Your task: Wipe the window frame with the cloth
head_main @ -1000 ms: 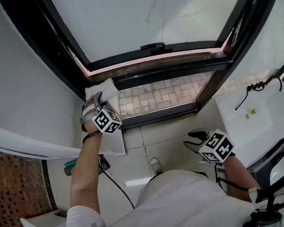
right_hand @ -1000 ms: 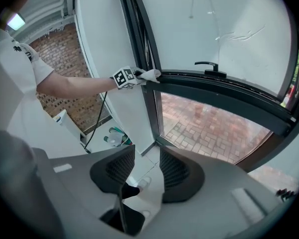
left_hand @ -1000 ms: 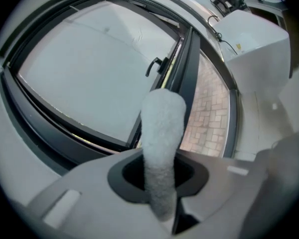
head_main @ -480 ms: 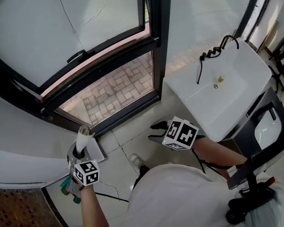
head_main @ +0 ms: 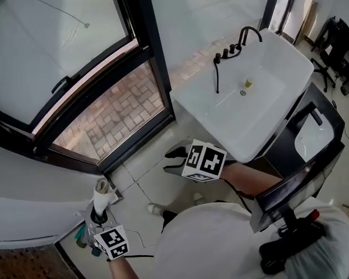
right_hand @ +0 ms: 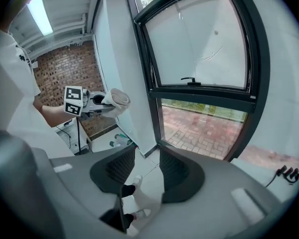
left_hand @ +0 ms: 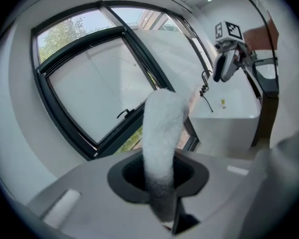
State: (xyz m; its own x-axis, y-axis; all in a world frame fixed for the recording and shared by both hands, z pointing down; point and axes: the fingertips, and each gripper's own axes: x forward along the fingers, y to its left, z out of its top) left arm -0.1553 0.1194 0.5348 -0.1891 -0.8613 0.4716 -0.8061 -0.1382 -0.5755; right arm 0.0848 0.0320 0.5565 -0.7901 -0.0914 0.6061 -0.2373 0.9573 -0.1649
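A white cloth [head_main: 102,190] sticks up, bunched, from my left gripper [head_main: 100,209] at the lower left of the head view; the jaws are shut on it. In the left gripper view the cloth [left_hand: 162,133] rises from the jaws [left_hand: 159,176] with the black window frame [left_hand: 114,128] well beyond it. The frame [head_main: 148,57] runs across the upper left, its sash tilted open, apart from both grippers. My right gripper [head_main: 175,159] hangs open over the floor tiles, nothing between its jaws [right_hand: 147,168]. In the right gripper view, the cloth [right_hand: 117,97] shows at the left.
A white sink [head_main: 267,92] with a black faucet [head_main: 230,51] stands right of the window on a black stand [head_main: 314,132]. Bottles [head_main: 81,237] lie on the floor by my left gripper. A white wall edge [head_main: 23,196] is at the left.
My left gripper, still holding the cloth, has come off the window frame and dropped low to the left. The head view has swung right toward the sink. The right gripper stayed open.
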